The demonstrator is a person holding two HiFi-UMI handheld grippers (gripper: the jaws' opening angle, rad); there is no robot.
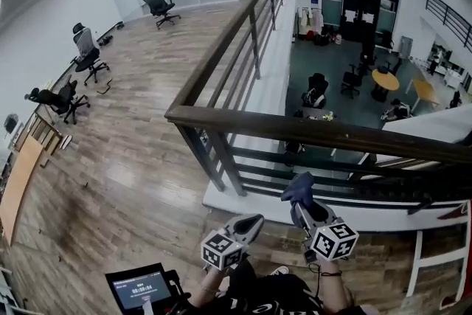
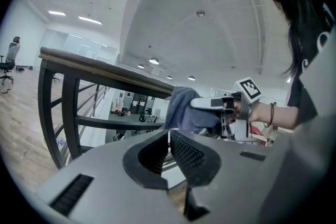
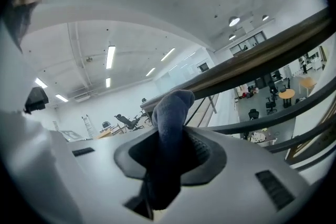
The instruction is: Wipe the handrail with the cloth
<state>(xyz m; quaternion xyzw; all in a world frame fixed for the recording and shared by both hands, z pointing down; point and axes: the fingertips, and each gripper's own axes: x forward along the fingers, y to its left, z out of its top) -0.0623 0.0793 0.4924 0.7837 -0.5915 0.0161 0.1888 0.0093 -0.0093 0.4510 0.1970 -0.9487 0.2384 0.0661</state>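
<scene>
Two grippers sit low in your head view, in front of the dark wooden handrail (image 1: 310, 130) that tops the black metal balustrade (image 1: 221, 158) at the edge of the mezzanine. Your right gripper (image 1: 297, 204) has its jaws clamped on the blue-grey cloth (image 1: 299, 188). The right gripper view shows the fabric pinched between the pads, with one bunched end poking up past the tips and the rest hanging down behind them. The cloth is on your side of the balustrade, below the top rail and level with the lower bars. It seems to be short of the handrail, though the wide-angle views make it hard to judge whether it touches. Your left gripper (image 1: 252, 220) is just beside the right one, and its jaws are closed together with nothing between them. It points towards the balustrade. Near your left forearm a small dark screen (image 1: 140, 288) stands over the wood-plank floor (image 1: 133, 158). Three black office chairs (image 1: 88, 59) stand well apart along the far wall.
</scene>
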